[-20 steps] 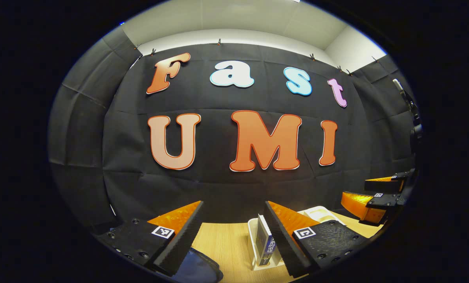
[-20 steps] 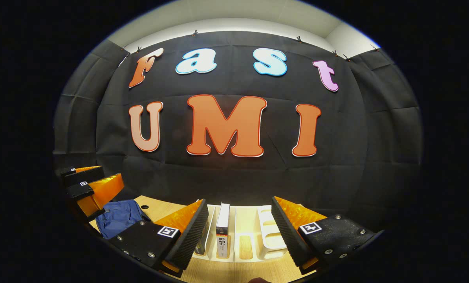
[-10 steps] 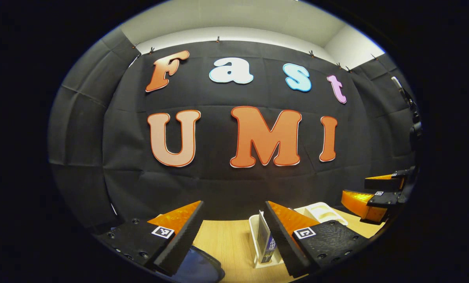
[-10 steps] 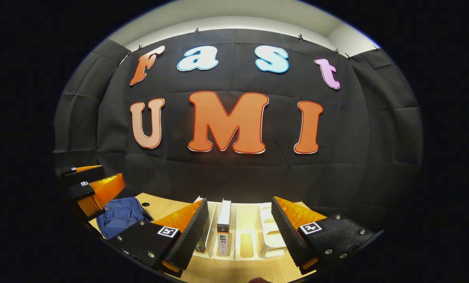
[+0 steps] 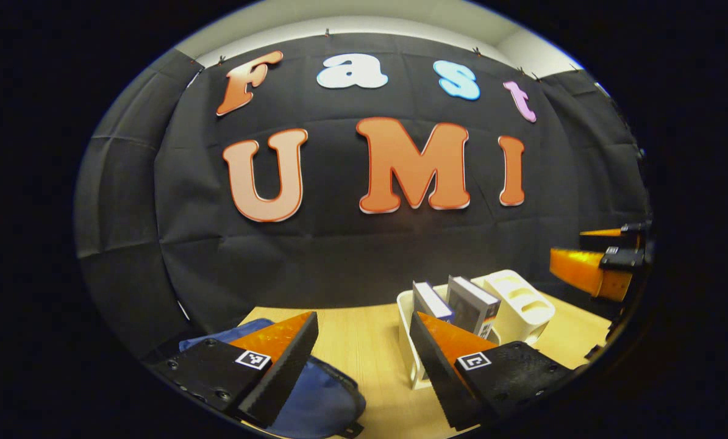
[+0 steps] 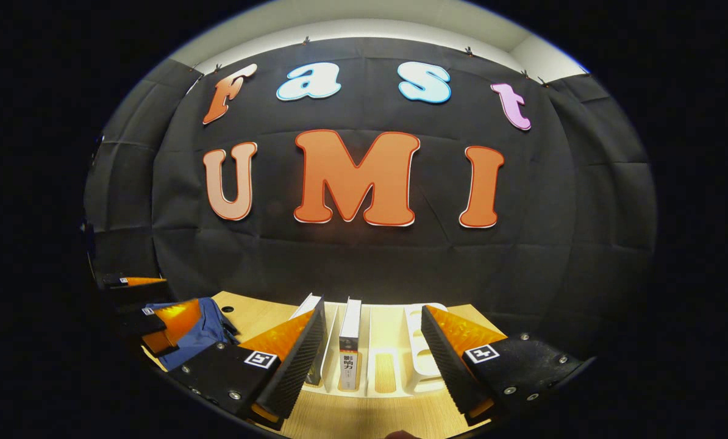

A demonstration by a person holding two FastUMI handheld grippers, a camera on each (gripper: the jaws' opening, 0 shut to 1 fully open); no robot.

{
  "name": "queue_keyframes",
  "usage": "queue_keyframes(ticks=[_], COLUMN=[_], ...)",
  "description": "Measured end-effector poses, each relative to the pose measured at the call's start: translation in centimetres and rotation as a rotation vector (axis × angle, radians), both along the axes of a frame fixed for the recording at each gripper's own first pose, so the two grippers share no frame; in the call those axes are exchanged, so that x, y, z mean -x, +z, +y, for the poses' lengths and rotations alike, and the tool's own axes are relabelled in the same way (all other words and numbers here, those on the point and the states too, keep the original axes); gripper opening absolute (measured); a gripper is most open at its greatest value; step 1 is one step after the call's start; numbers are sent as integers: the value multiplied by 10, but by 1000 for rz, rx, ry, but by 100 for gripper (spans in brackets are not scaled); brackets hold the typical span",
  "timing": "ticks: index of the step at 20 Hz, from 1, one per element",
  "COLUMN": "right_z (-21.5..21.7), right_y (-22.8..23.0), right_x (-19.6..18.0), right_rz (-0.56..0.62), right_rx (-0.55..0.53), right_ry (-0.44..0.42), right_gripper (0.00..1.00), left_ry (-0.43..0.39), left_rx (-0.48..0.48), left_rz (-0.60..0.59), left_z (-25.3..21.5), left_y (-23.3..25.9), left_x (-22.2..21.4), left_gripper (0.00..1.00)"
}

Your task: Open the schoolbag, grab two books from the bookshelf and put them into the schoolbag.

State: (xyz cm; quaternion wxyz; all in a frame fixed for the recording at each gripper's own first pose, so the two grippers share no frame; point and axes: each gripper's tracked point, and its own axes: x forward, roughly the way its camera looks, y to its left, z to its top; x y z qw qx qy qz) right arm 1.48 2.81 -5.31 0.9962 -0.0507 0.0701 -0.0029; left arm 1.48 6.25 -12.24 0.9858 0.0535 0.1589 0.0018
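Both grippers hang above a light wooden table (image 5: pixel 364 341) in front of the black cloth wall.

In the left gripper view, the left gripper (image 5: pixel 364 360) has its two fingers spread wide with nothing between them. Under its left finger lies the blue schoolbag (image 5: pixel 318 399), flat on the table at the near left; whether it is open or zipped I cannot tell. Just past the right finger stands the white bookshelf (image 5: pixel 516 305), a small rack with upright dividers. Two books stand in it side by side, leaning a little: a book with a white edge (image 5: pixel 431 300) on the left and a grey book (image 5: pixel 472 305) next to it. The slots at the right end of the rack hold nothing. Farther right, near the edge, the right gripper (image 5: pixel 595 256) shows from the side, held above the table.

In the right gripper view, the right gripper (image 6: pixel 370 360) also has its fingers spread apart, gripping nothing. It faces the bookshelf (image 6: pixel 422 360) straight on. The book with a white spine (image 6: pixel 349 350) stands upright between the fingers' lines but beyond them, untouched. The other book (image 6: pixel 308 306) stands just behind the left finger, mostly hidden by it. Off to the left, the schoolbag (image 6: pixel 202 326) lies on the table with the left gripper (image 6: pixel 153 305) above it.
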Motion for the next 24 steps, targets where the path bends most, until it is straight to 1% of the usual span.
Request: queue_keyframes(ticks=[2, 4, 5, 6, 8, 10, 12, 14, 17, 19, 23, 24], right_z=[-1, -4, -7, -10, -12, -13, -17, -18, -16, -17, -17, -17], right_y=[-8, -14, -15, -16, -28, -37, -41, -50, -60, -61, -65, -66], right_x=[0, 1, 1, 1, 2, 4, 4, 5, 8, 9, 8, 9], right_rz=[24, 38, 37, 40, 74, 102, 113, 135, 169, 173, 182, 185], right_rx=[-14, -15, -12, -10, -29, -47, -39, -38, -41, -33, -22, -19], right_ry=[-3, -12, -18, -25, -31, -36, -49, -53, -52, -51, -52, -51], right_gripper=[95, 96, 96, 95, 96, 95, 96, 96, 96, 96, 96, 96], left_ry=[8, 16, 16, 5, -2, -27, -72, -111, -141, -132, -109, -103], left_rx=[-48, -108, -136, -173, -263, -355, -425, -471, -536, -581, -612, -623], left_rz=[92, 213, 270, 311, 384, 443, 473, 514, 578, 608, 634, 634], left_z=[13, 29, 34, 38, 50, 58, 54, 52, 55, 62, 73, 76], left_y=[-34, -71, -88, -102, -133, -157, -176, -196, -219, -228, -238, -239], left_x=[5, 22, 31, 35, 49, 67, 78, 88, 103, 112, 112, 111], left_gripper=[94, 95, 91, 96, 98, 99, 98, 98, 96, 96, 95, 94])
